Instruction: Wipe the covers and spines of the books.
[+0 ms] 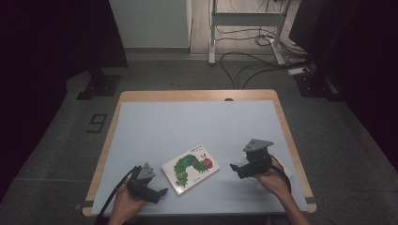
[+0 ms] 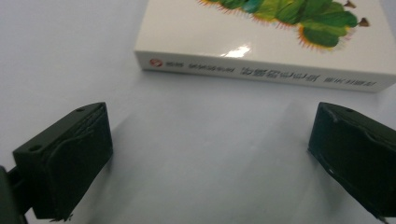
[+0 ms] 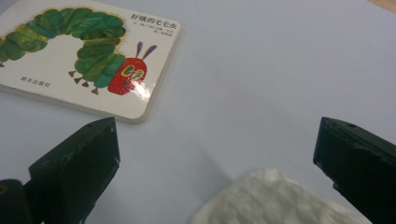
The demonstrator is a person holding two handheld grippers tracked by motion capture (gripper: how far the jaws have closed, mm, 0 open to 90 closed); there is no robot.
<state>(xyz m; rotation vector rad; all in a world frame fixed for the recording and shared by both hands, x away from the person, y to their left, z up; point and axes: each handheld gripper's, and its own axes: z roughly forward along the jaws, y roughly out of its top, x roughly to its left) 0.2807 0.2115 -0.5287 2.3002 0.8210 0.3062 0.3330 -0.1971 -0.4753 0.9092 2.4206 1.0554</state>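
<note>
A white board book [image 1: 191, 168] with a green caterpillar on its cover lies flat near the front middle of the table. In the left gripper view its spine [image 2: 261, 74] faces the camera, and the cover [image 3: 88, 60] shows in the right gripper view. My left gripper [image 1: 161, 192] sits just left of the book, open, nothing between its jaws [image 2: 210, 154]. My right gripper [image 1: 235, 168] hovers to the book's right, open [image 3: 219, 158]. A white fluffy cloth [image 3: 275, 200] lies below the right gripper, between its jaws but not held.
The table [image 1: 141, 96] has a wooden edge under a pale blue-grey mat [image 1: 197, 126]. Beyond it, on the floor, are cables [image 1: 244, 65], a white metal stand [image 1: 244, 28] and dark equipment bases [image 1: 101, 84].
</note>
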